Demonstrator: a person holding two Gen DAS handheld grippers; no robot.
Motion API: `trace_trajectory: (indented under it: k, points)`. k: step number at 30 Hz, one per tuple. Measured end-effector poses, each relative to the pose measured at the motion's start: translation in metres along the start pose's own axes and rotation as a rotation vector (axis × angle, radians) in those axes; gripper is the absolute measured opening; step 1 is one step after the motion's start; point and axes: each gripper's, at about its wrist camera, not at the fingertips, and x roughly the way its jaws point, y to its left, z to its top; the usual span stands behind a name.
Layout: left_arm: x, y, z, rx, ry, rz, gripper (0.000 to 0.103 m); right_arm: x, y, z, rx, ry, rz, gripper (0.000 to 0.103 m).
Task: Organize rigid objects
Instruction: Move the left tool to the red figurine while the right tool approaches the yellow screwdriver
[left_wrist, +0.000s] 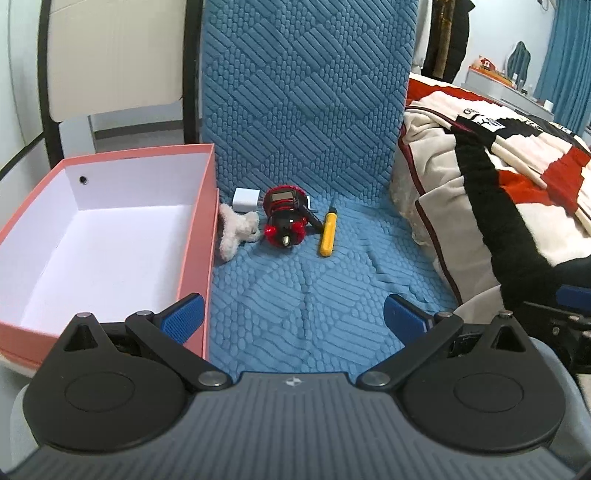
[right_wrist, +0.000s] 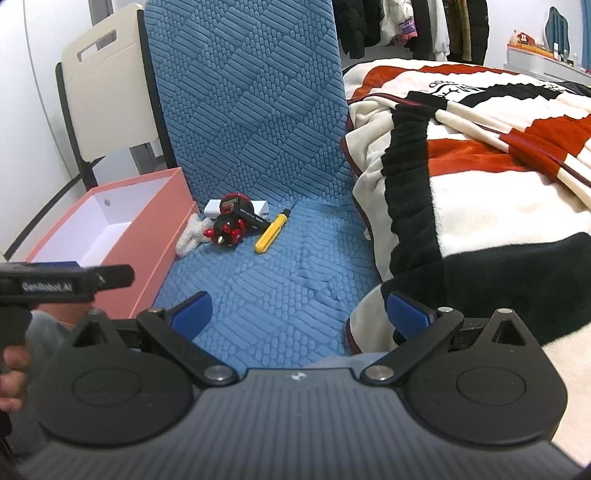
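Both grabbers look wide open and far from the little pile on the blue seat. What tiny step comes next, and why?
Probably ease the right gripper forward toward the yellow screwdriver. It lies apart from the red gadget, so it is easiest to grasp, and the pink box is empty.

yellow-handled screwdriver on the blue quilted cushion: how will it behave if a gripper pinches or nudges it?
The yellow-handled screwdriver looks rigid, so it probably won't flex in a pinch. Its rounded, slim handle lies flat on the blue quilted cushion, so a sideways nudge may roll it, though the textured fabric likely damps that. The smooth plastic might slip unless pinched across the handle's middle.
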Motion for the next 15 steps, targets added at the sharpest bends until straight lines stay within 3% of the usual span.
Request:
trace_trajectory:
  k: [15]
  points:
    - [0.07,-0.001,0.013,0.034,-0.038,-0.016,0.103,0.057,-0.014,0.011,0.055,0.005,-0.014,0.103]
